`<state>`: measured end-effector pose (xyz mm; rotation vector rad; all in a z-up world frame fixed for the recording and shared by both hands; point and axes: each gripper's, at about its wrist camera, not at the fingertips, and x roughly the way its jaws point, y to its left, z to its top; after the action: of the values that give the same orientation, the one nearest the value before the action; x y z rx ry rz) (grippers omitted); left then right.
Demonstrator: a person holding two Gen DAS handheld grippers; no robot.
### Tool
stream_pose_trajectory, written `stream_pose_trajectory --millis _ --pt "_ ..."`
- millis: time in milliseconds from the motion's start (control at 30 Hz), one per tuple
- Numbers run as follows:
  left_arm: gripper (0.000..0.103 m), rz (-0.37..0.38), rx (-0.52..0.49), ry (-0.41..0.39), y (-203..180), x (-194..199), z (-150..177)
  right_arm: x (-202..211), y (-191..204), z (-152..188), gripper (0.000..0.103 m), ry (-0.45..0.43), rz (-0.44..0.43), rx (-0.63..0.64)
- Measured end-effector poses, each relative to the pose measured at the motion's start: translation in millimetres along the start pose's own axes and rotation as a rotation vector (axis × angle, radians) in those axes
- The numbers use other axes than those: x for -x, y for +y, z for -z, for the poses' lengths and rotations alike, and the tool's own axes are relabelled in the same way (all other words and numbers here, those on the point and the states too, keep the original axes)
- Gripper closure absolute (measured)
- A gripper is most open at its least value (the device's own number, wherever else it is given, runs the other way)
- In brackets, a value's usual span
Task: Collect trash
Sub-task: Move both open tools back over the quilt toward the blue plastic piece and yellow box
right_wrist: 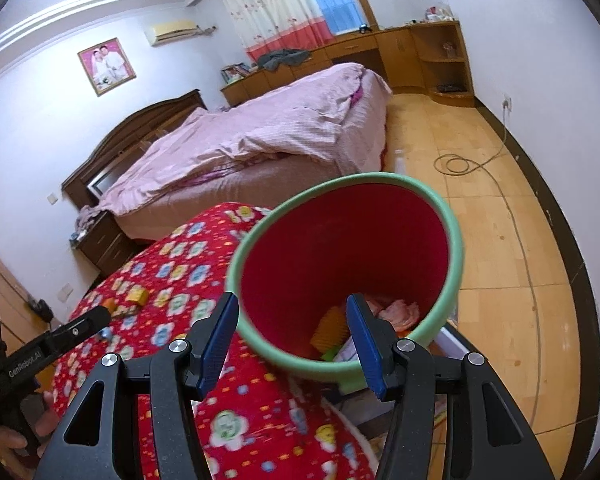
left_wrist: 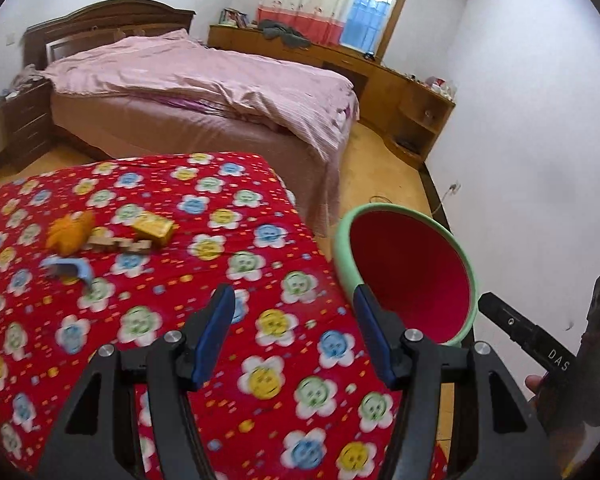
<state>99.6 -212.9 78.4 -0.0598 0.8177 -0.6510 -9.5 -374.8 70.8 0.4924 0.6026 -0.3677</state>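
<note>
A red bin with a green rim stands off the right edge of a red flowered quilt. In the right wrist view the bin holds pink paper and an orange piece. On the quilt lie an orange wrapper, a yellow box, a tan cardboard strip and a blue scrap. My left gripper is open and empty above the quilt. My right gripper is open and empty over the bin's near rim.
A bed with a pink cover stands behind the quilt. Wooden cabinets line the far wall. A cable lies coiled on the wooden floor. A dark nightstand stands left of the bed.
</note>
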Motion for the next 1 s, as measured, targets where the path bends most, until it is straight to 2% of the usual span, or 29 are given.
stream_pose_trajectory --millis 167,567,700,833,1000 --pt "0.042 -0.016 0.054 -0.014 26.0 25.4 7.3 4.4 23.0 6.9 0.045 0.003 -0.024 0.026" --pt "0.042 -0.142 0.217 -0.08 100.9 73.3 24.9 -2.7 82.7 20.0 0.045 0.059 -0.134 0.09" --pt "0.042 -0.193 0.259 -0.085 122.2 76.0 29.3 -9.5 93.2 26.8 0.045 0.082 -0.146 0.093" --pt "0.042 -0.206 0.322 -0.078 144.7 72.3 33.5 -17.4 99.6 33.3 0.045 0.098 -0.141 0.105" --pt "0.042 -0.237 0.352 -0.062 161.8 55.2 28.6 -29.3 100.8 38.0 0.045 0.113 -0.139 0.102"
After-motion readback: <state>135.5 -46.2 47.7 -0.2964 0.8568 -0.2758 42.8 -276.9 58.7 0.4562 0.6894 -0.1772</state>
